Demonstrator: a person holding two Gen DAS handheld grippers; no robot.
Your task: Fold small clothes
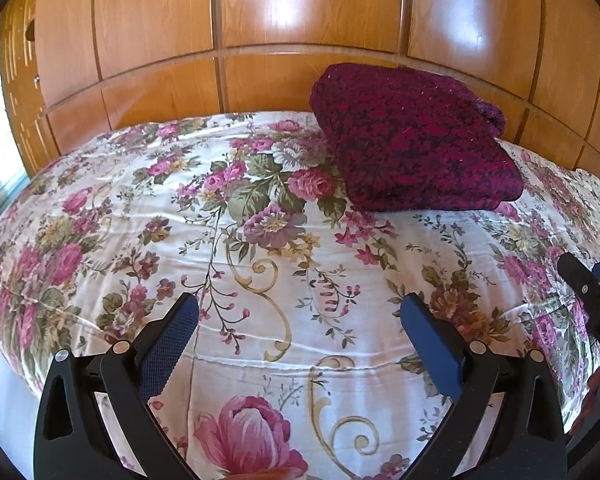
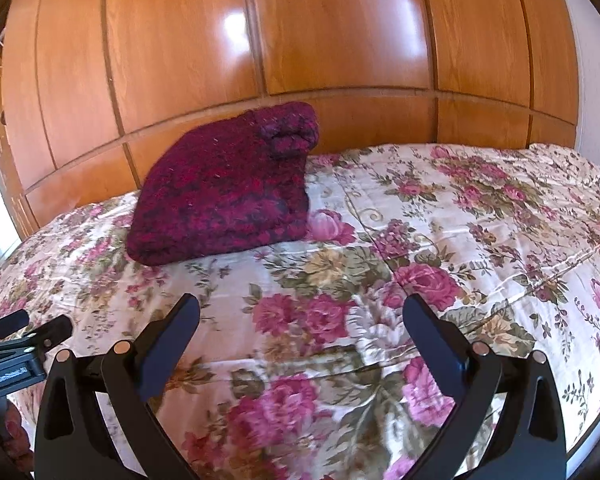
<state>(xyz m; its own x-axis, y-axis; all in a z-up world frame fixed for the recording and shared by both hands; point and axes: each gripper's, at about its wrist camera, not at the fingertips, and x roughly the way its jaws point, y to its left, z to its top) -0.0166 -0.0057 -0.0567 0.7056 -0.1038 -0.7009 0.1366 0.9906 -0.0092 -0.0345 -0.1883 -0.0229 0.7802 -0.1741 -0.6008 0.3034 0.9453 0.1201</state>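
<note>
Left gripper and right gripper hanging wide apart, gripping nothing, over floral bedspread; folded maroon knit garment lying farther back, near wooden wardrobe.

A bed carries everything, covered by a white quilted bedspread printed with pink and magenta roses, green leaves and tan scrolls. The cover shows light creases and stitched seams. One folded knit garment in dark magenta and black yarn lies directly on it, near the far edge of the bed, close to the wooden panelling behind. Its thick rolled part faces the far right corner.
</note>
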